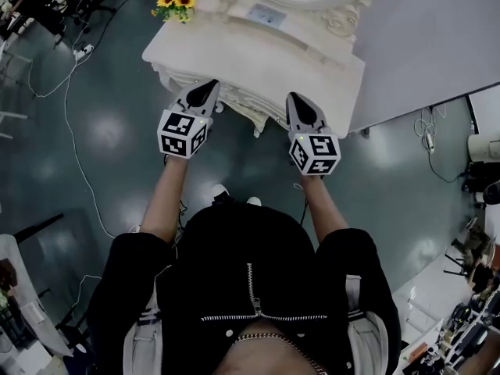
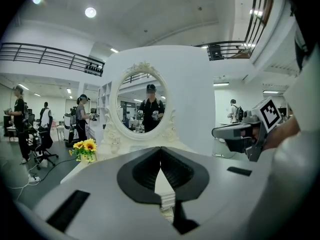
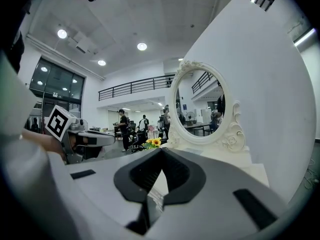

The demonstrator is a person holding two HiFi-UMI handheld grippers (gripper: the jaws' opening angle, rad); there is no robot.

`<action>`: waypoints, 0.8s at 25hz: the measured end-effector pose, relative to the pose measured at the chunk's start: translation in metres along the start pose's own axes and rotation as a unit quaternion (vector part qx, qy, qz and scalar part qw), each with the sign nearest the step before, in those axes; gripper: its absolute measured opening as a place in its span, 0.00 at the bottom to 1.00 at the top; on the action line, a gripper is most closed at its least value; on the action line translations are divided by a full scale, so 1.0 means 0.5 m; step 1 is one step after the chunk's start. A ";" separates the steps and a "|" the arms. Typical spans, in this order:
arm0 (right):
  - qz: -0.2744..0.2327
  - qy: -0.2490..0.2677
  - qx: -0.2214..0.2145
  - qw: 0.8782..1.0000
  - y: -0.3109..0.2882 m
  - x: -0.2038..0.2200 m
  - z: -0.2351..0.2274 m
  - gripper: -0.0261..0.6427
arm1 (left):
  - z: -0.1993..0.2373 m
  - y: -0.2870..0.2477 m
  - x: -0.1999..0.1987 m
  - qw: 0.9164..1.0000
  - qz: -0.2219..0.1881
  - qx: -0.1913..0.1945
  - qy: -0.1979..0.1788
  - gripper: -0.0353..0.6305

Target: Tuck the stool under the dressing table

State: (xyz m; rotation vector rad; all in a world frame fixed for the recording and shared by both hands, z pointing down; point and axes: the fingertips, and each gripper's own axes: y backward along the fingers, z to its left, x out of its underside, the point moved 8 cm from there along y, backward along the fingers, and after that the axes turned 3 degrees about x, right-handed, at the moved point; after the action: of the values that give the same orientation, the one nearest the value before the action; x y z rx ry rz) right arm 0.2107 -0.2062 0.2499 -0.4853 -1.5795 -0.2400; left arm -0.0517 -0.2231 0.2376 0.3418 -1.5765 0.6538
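The cream carved dressing table [image 1: 312, 62] stands straight ahead, with its oval mirror [image 2: 142, 101] at the back. No stool shows apart from it; only carved white trim [image 1: 251, 116] is visible under the tabletop's front edge. My left gripper [image 1: 209, 86] hangs over the table's front left edge, shut and holding nothing. My right gripper [image 1: 298, 98] hangs over the front edge further right, its jaws also shut and empty. In the left gripper view the left gripper [image 2: 160, 150] points at the mirror. In the right gripper view the right gripper [image 3: 161, 151] points past the mirror [image 3: 200, 104].
A pot of sunflowers [image 1: 178, 2] sits on the table's far left corner. A grey panel [image 1: 437, 37] stands to the table's right. Cables [image 1: 70, 116] trail over the dark floor at left. People and office chairs [image 2: 42, 144] are in the background.
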 end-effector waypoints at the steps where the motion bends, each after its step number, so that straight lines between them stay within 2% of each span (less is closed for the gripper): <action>1: 0.000 0.001 -0.001 1.000 0.001 -0.001 0.000 0.05 | -0.002 0.000 0.000 1.000 0.000 0.000 0.001 0.09; 20: 0.013 0.006 -0.001 1.000 0.009 0.013 -0.004 0.05 | -0.010 -0.003 0.015 1.000 -0.002 0.002 0.016 0.09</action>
State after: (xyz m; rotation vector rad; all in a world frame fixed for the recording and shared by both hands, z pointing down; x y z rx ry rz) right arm 0.2145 -0.2023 0.2561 -0.5049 -1.5597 -0.2240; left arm -0.0478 -0.2203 0.2451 0.3354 -1.5433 0.6551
